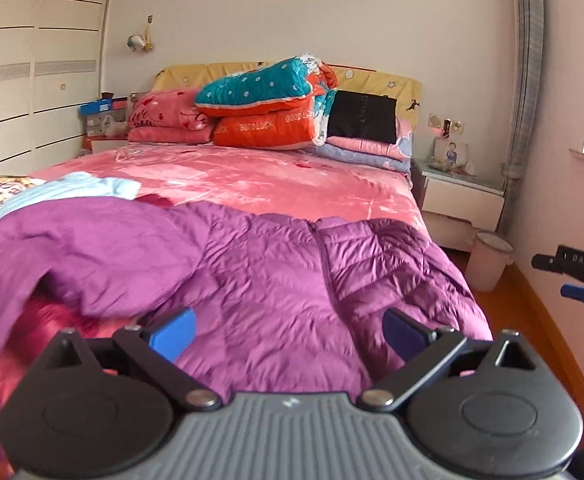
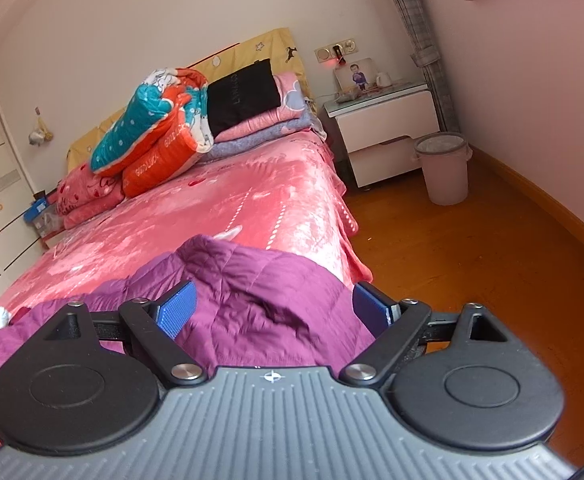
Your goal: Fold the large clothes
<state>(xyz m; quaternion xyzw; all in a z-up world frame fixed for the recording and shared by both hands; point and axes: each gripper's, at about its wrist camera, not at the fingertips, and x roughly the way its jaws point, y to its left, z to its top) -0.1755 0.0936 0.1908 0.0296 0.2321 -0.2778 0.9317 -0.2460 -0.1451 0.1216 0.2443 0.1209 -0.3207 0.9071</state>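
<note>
Both claws gape wide, empty: left claw point(image 1: 288, 334) and right claw point(image 2: 274, 306) over my purple jacket point(image 1: 272, 272), spread at six o'clock on the bed point(image 1: 252, 176). Slippery puffed fabric may slide from a shallow pinch, dragging the sleeve point(image 1: 72, 248) askew.

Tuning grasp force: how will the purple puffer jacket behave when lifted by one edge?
The purple puffer jacket will probably drape limply: it lies in soft folds on the bed. Its quilted padding suggests it is light for its bulk. The smooth shell may slip between the pads, so pinch deep.
</note>
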